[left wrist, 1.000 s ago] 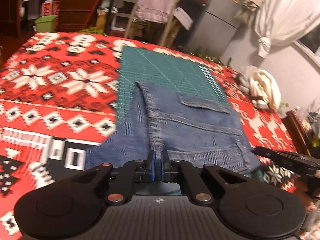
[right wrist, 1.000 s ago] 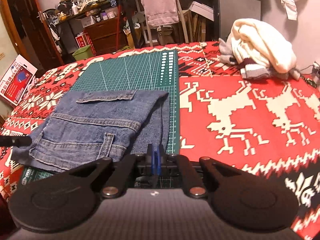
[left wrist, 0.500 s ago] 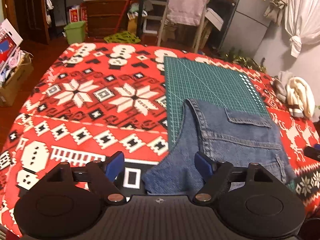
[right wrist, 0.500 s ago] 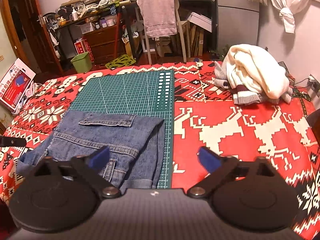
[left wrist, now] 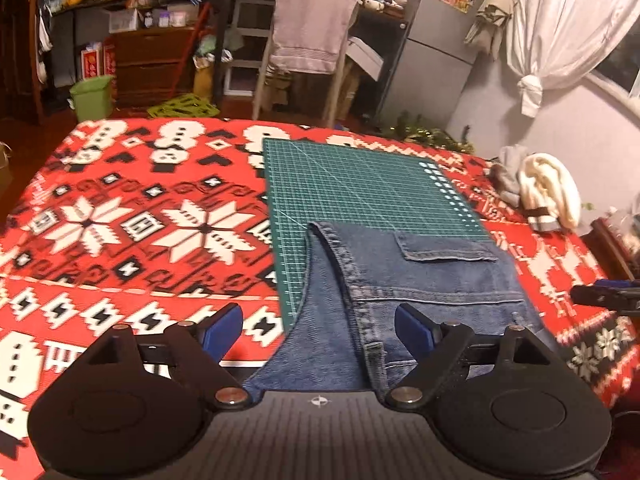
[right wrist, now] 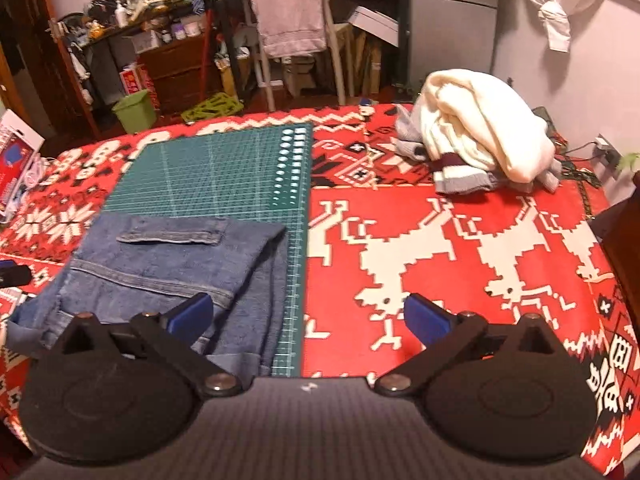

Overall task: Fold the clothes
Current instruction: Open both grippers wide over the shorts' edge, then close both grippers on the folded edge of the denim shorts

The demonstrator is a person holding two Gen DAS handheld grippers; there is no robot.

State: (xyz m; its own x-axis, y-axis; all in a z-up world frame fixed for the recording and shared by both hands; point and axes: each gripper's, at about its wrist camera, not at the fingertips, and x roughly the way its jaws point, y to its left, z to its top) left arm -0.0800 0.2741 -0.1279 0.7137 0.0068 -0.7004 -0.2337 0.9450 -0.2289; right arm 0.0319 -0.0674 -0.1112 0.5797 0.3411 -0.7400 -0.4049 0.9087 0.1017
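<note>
Folded blue jeans lie on the near half of a green cutting mat, a back pocket flap facing up. My left gripper hovers open above the jeans' near left edge, nothing between its blue pads. In the right wrist view the jeans sit at the lower left on the mat. My right gripper is open above the mat's right edge and the red cloth, holding nothing. The tip of the right gripper shows at the far right of the left wrist view.
A red, white and black patterned blanket covers the table. A heap of cream and grey clothes lies at the back right. Beyond the far edge stand a chair with a pink towel, a green bin and cluttered shelves.
Both grippers were shut at the jeans' near edge a second ago. They have opened, let the denim go, and pulled back and up, so more of the room shows.
</note>
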